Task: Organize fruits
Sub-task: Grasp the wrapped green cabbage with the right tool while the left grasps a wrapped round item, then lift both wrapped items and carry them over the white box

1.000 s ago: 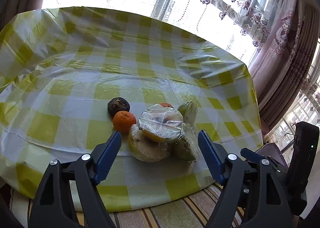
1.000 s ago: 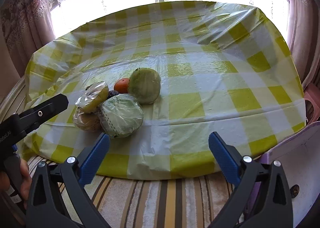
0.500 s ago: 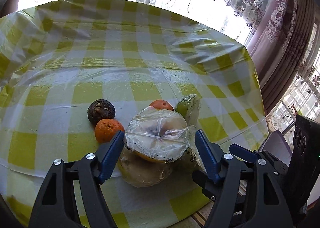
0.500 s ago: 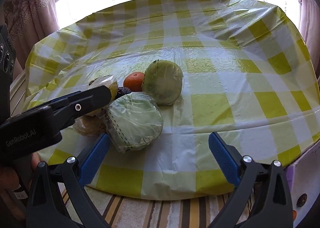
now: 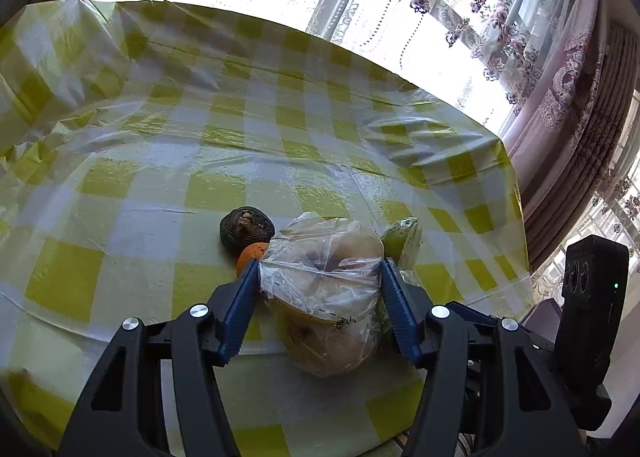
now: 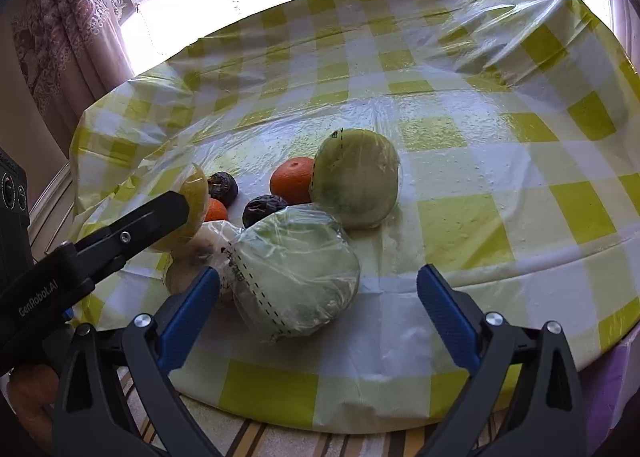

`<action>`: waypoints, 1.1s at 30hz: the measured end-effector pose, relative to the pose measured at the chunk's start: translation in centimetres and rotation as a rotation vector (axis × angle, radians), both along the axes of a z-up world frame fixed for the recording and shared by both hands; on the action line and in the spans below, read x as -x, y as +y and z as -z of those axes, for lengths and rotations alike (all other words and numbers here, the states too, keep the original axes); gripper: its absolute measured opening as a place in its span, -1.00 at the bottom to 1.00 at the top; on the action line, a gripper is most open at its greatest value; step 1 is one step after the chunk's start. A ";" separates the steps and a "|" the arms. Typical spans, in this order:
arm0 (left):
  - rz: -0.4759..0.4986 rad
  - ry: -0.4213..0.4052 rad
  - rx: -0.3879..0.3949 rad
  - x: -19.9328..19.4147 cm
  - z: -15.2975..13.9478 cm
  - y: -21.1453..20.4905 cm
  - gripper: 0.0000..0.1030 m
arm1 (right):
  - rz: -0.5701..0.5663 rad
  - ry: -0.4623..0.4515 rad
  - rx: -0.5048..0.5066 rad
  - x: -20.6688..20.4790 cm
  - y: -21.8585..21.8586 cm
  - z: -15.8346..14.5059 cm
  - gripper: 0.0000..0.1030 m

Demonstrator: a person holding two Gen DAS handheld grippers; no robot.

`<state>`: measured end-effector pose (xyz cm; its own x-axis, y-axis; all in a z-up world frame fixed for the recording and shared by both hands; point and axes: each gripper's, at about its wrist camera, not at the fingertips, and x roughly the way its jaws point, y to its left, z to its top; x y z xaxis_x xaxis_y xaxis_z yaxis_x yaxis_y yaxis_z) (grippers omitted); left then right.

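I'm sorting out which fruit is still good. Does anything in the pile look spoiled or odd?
Yes. Two small dark fruits look shrivelled and wrinkled, lying among the fresh oranges. The larger fruits are each in plastic wrap; the left gripper is closed on one wrapped fruit stacked on another.

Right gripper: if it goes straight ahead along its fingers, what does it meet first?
Most likely the plastic-wrapped green fruit, which lies just past the open right gripper, toward its left finger. Beyond it sits a second wrapped green fruit. Depth is uncertain.
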<state>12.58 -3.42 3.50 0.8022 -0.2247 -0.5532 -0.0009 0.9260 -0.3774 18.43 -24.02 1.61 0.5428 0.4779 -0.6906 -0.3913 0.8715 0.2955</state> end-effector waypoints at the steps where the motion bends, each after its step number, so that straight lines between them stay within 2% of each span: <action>1: -0.007 -0.004 0.000 0.1 0.0 0.1 0.12 | -0.005 0.002 -0.006 -0.1 0.1 0.0 0.91; 8: -0.045 0.005 -0.015 0.2 0.1 0.4 0.12 | -0.018 0.048 -0.044 -1.3 0.9 0.5 0.64; 11: -0.065 0.016 -0.034 0.1 0.1 0.4 0.12 | -0.025 0.049 -0.039 -1.2 1.1 0.6 0.58; 12: -0.070 0.016 -0.042 0.2 0.1 0.3 0.13 | -0.030 0.049 -0.044 -1.2 1.1 0.6 0.40; 14: -0.090 0.015 -0.073 0.4 -0.1 0.0 0.14 | -0.040 0.048 -0.053 -1.1 1.1 0.6 0.23; 17: -0.136 0.028 -0.119 0.6 -0.2 -0.1 0.13 | -0.036 0.037 -0.038 -0.8 1.1 0.5 0.19; 22: -0.185 0.056 -0.118 0.9 0.1 0.5 0.13 | -0.025 0.007 -0.004 0.0 1.2 0.3 0.18; 33: -0.223 0.053 -0.178 2.2 -0.6 -0.5 0.13 | -0.009 -0.048 0.024 1.9 0.5 -0.7 0.18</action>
<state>10.35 -3.89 4.07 0.7900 0.0580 -0.6104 -0.2269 0.9525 -0.2032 16.57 -23.52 2.31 0.5718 0.4662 -0.6750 -0.4122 0.8747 0.2550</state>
